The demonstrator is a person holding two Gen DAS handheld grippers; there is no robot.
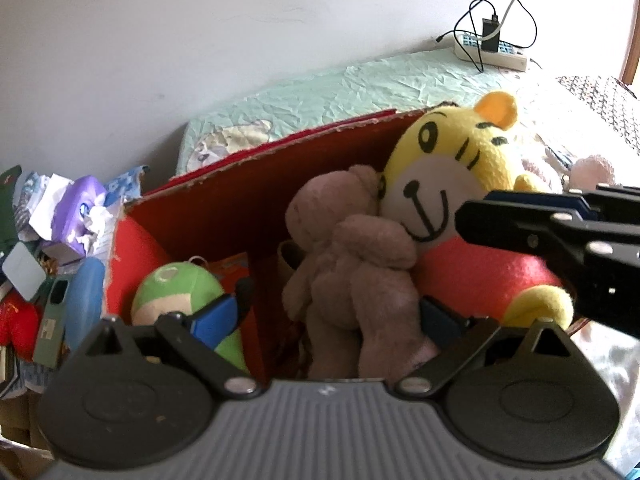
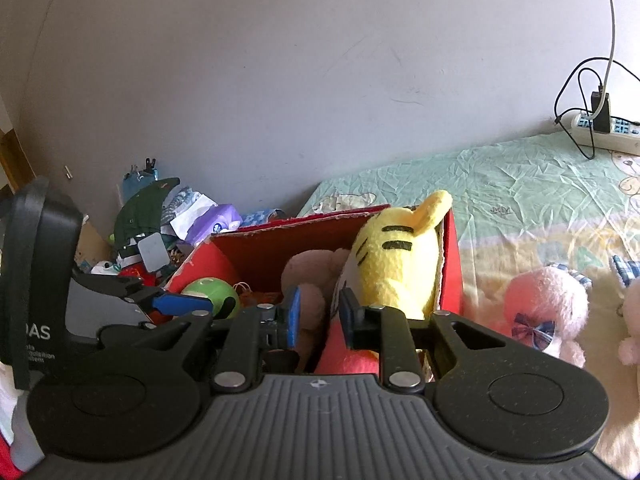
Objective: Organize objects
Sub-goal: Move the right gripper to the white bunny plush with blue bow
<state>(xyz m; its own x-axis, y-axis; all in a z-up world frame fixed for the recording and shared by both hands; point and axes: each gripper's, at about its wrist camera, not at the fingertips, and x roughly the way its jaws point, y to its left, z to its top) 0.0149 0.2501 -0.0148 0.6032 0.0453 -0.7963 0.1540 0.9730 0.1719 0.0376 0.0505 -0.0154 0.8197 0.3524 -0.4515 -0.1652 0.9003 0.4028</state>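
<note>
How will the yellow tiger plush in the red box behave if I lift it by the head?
The yellow tiger plush toy will probably squash under the pads, being soft fabric. Likely light but floppy: its red body may sag and drag the brown plush bear leaning against it.

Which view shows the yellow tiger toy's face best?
The left wrist view: the tiger toy faces the camera there, with eyes, nose and smile clear, in the red box. The right wrist view shows only its striped side and one ear.
</note>
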